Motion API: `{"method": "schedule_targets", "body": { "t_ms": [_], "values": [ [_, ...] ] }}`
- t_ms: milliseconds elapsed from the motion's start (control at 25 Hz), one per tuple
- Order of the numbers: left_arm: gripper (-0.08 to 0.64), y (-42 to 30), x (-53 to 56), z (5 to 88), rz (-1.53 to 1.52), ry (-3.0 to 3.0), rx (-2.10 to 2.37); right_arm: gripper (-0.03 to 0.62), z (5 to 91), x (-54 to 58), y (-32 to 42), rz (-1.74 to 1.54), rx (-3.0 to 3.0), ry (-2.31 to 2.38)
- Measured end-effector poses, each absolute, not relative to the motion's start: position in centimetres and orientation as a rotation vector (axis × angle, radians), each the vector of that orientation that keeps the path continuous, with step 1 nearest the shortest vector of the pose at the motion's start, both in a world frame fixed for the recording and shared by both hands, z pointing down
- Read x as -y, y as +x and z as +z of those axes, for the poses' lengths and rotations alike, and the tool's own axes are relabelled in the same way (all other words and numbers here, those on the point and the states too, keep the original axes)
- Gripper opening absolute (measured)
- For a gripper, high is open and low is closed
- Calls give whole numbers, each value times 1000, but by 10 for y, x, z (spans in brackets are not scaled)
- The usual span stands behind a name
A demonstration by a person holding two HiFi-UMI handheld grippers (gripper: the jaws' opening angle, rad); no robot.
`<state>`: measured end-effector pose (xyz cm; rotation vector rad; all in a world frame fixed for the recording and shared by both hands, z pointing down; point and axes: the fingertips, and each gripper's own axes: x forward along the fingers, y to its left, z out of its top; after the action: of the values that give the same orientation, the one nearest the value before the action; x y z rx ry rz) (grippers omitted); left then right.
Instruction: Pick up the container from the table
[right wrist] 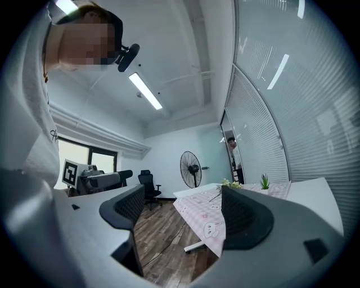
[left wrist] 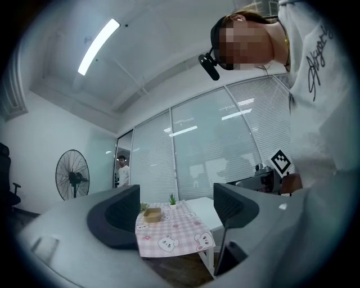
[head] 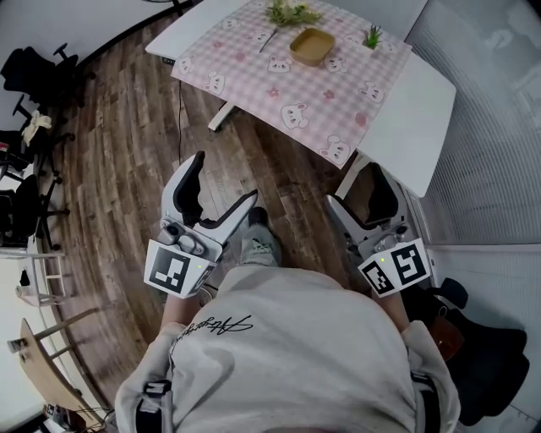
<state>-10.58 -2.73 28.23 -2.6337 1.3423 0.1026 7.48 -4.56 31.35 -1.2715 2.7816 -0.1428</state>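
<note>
closest in, i have the left tool (head: pixel 224 182) and the right tool (head: pixel 365 196) hanging in front of the person's torso, above the wooden floor (head: pixel 127 144). both have their jaws spread wide, and each tool's own view shows nothing between them. the rig stands well short of the worktop (head: pixel 427 101), so i judge the approach has not begun. farther out, a pink checked cloth (head: pixel 279 93) covers most of the worktop. the tan container (head: pixel 310 46) sits on it toward the far side, near a small potted plant (head: pixel 373 36) and a leafy sprig (head: pixel 292 13). my worries from here: the reach is long, so a low jaw could catch the cloth and drag it, sliding the container or tipping the plant. the container looks shallow, so a pinch on one wall may tilt it or slip off.
</note>
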Motion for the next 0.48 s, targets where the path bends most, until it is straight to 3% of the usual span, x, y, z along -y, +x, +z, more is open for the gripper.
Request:
{"method": "schedule_targets", "body": {
  "t_ms": [480],
  "values": [
    [392, -146, 151, 267, 86, -2691, -1231, 413, 298, 152, 37, -145, -2710, -1384]
  ]
}}
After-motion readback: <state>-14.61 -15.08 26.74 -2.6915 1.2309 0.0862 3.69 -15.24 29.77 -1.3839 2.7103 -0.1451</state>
